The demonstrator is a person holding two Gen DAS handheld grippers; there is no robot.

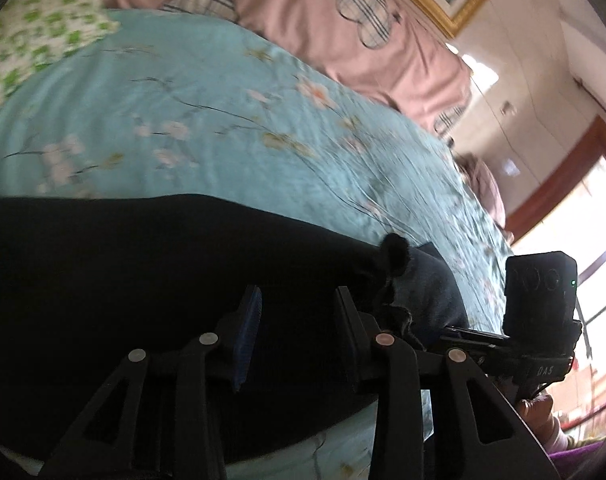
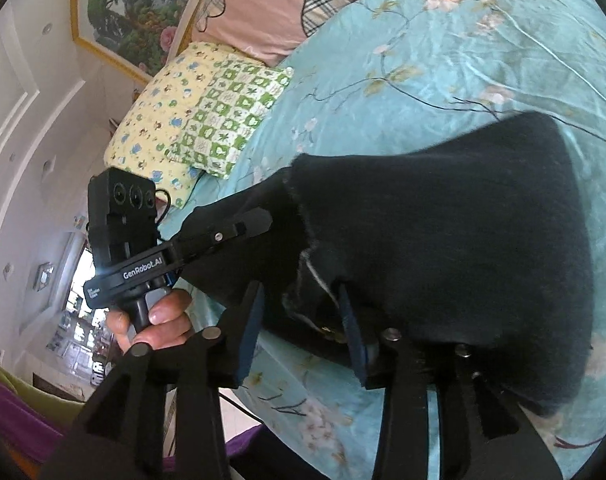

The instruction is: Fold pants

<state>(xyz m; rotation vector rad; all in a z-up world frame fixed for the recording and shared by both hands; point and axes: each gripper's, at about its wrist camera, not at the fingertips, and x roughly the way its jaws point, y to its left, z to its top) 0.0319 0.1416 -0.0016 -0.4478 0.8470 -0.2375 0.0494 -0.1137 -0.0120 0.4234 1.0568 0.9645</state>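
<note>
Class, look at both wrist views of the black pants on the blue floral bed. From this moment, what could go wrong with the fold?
1. The black pants lie bunched near the bed's edge; the folded stack may slip toward it.
2. Both the left gripper and the right gripper have open jaws with cloth beneath, so closing could pinch only one layer.
3. The blue sheet could get caught too.

Black pants [image 2: 443,240] and two pillows [image 2: 191,120] lie on the floral bed [image 2: 423,60].

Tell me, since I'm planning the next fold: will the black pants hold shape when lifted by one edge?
Probably not. The black pants lie limp and rumpled on the bedspread, so they should droop. The thick, fuzzy-looking fabric likely grips rather than slips.
</note>
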